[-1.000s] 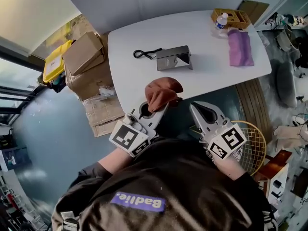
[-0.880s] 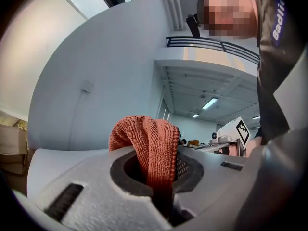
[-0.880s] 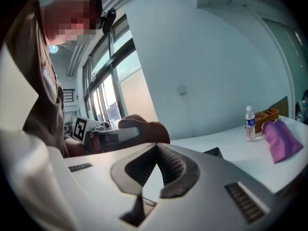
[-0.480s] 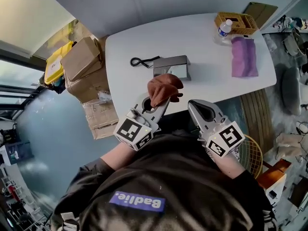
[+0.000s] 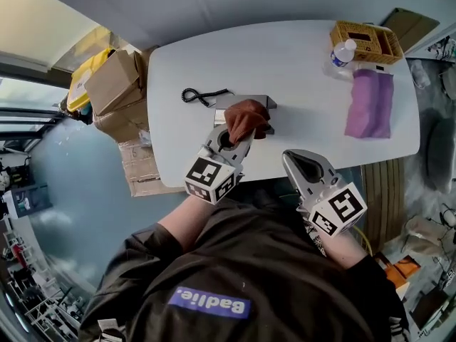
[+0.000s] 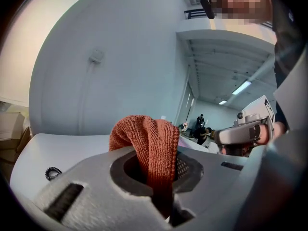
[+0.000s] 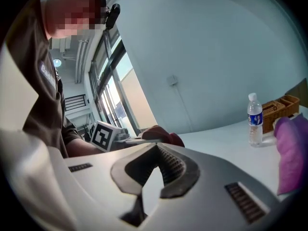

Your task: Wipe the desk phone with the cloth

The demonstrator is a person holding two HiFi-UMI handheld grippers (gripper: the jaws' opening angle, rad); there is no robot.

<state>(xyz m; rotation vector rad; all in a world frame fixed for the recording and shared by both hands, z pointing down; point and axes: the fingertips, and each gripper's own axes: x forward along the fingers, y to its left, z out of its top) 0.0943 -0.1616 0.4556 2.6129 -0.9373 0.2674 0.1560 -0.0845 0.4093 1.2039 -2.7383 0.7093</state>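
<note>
The grey desk phone [image 5: 242,100] sits on the white table [image 5: 299,70], with its black coiled cord [image 5: 201,95] trailing to the left. My left gripper [image 5: 241,135] is shut on a rust-orange cloth [image 5: 248,118] [image 6: 149,143]. The bunched cloth covers the phone's near right part in the head view; whether it presses on the phone I cannot tell. My right gripper [image 5: 291,157] [image 7: 155,148] hovers at the table's near edge, shut with nothing in it, to the right of the phone and apart from it.
A purple cloth [image 5: 369,104] lies at the table's right end. Behind it are a water bottle [image 5: 343,52] [image 7: 254,119] and a yellow basket [image 5: 363,40]. Cardboard boxes [image 5: 117,84] and a yellow bin [image 5: 87,71] stand on the floor left of the table.
My left gripper has carried the cloth forward from the table's near edge to over the phone. The right gripper has stayed about where it was, still shut.
</note>
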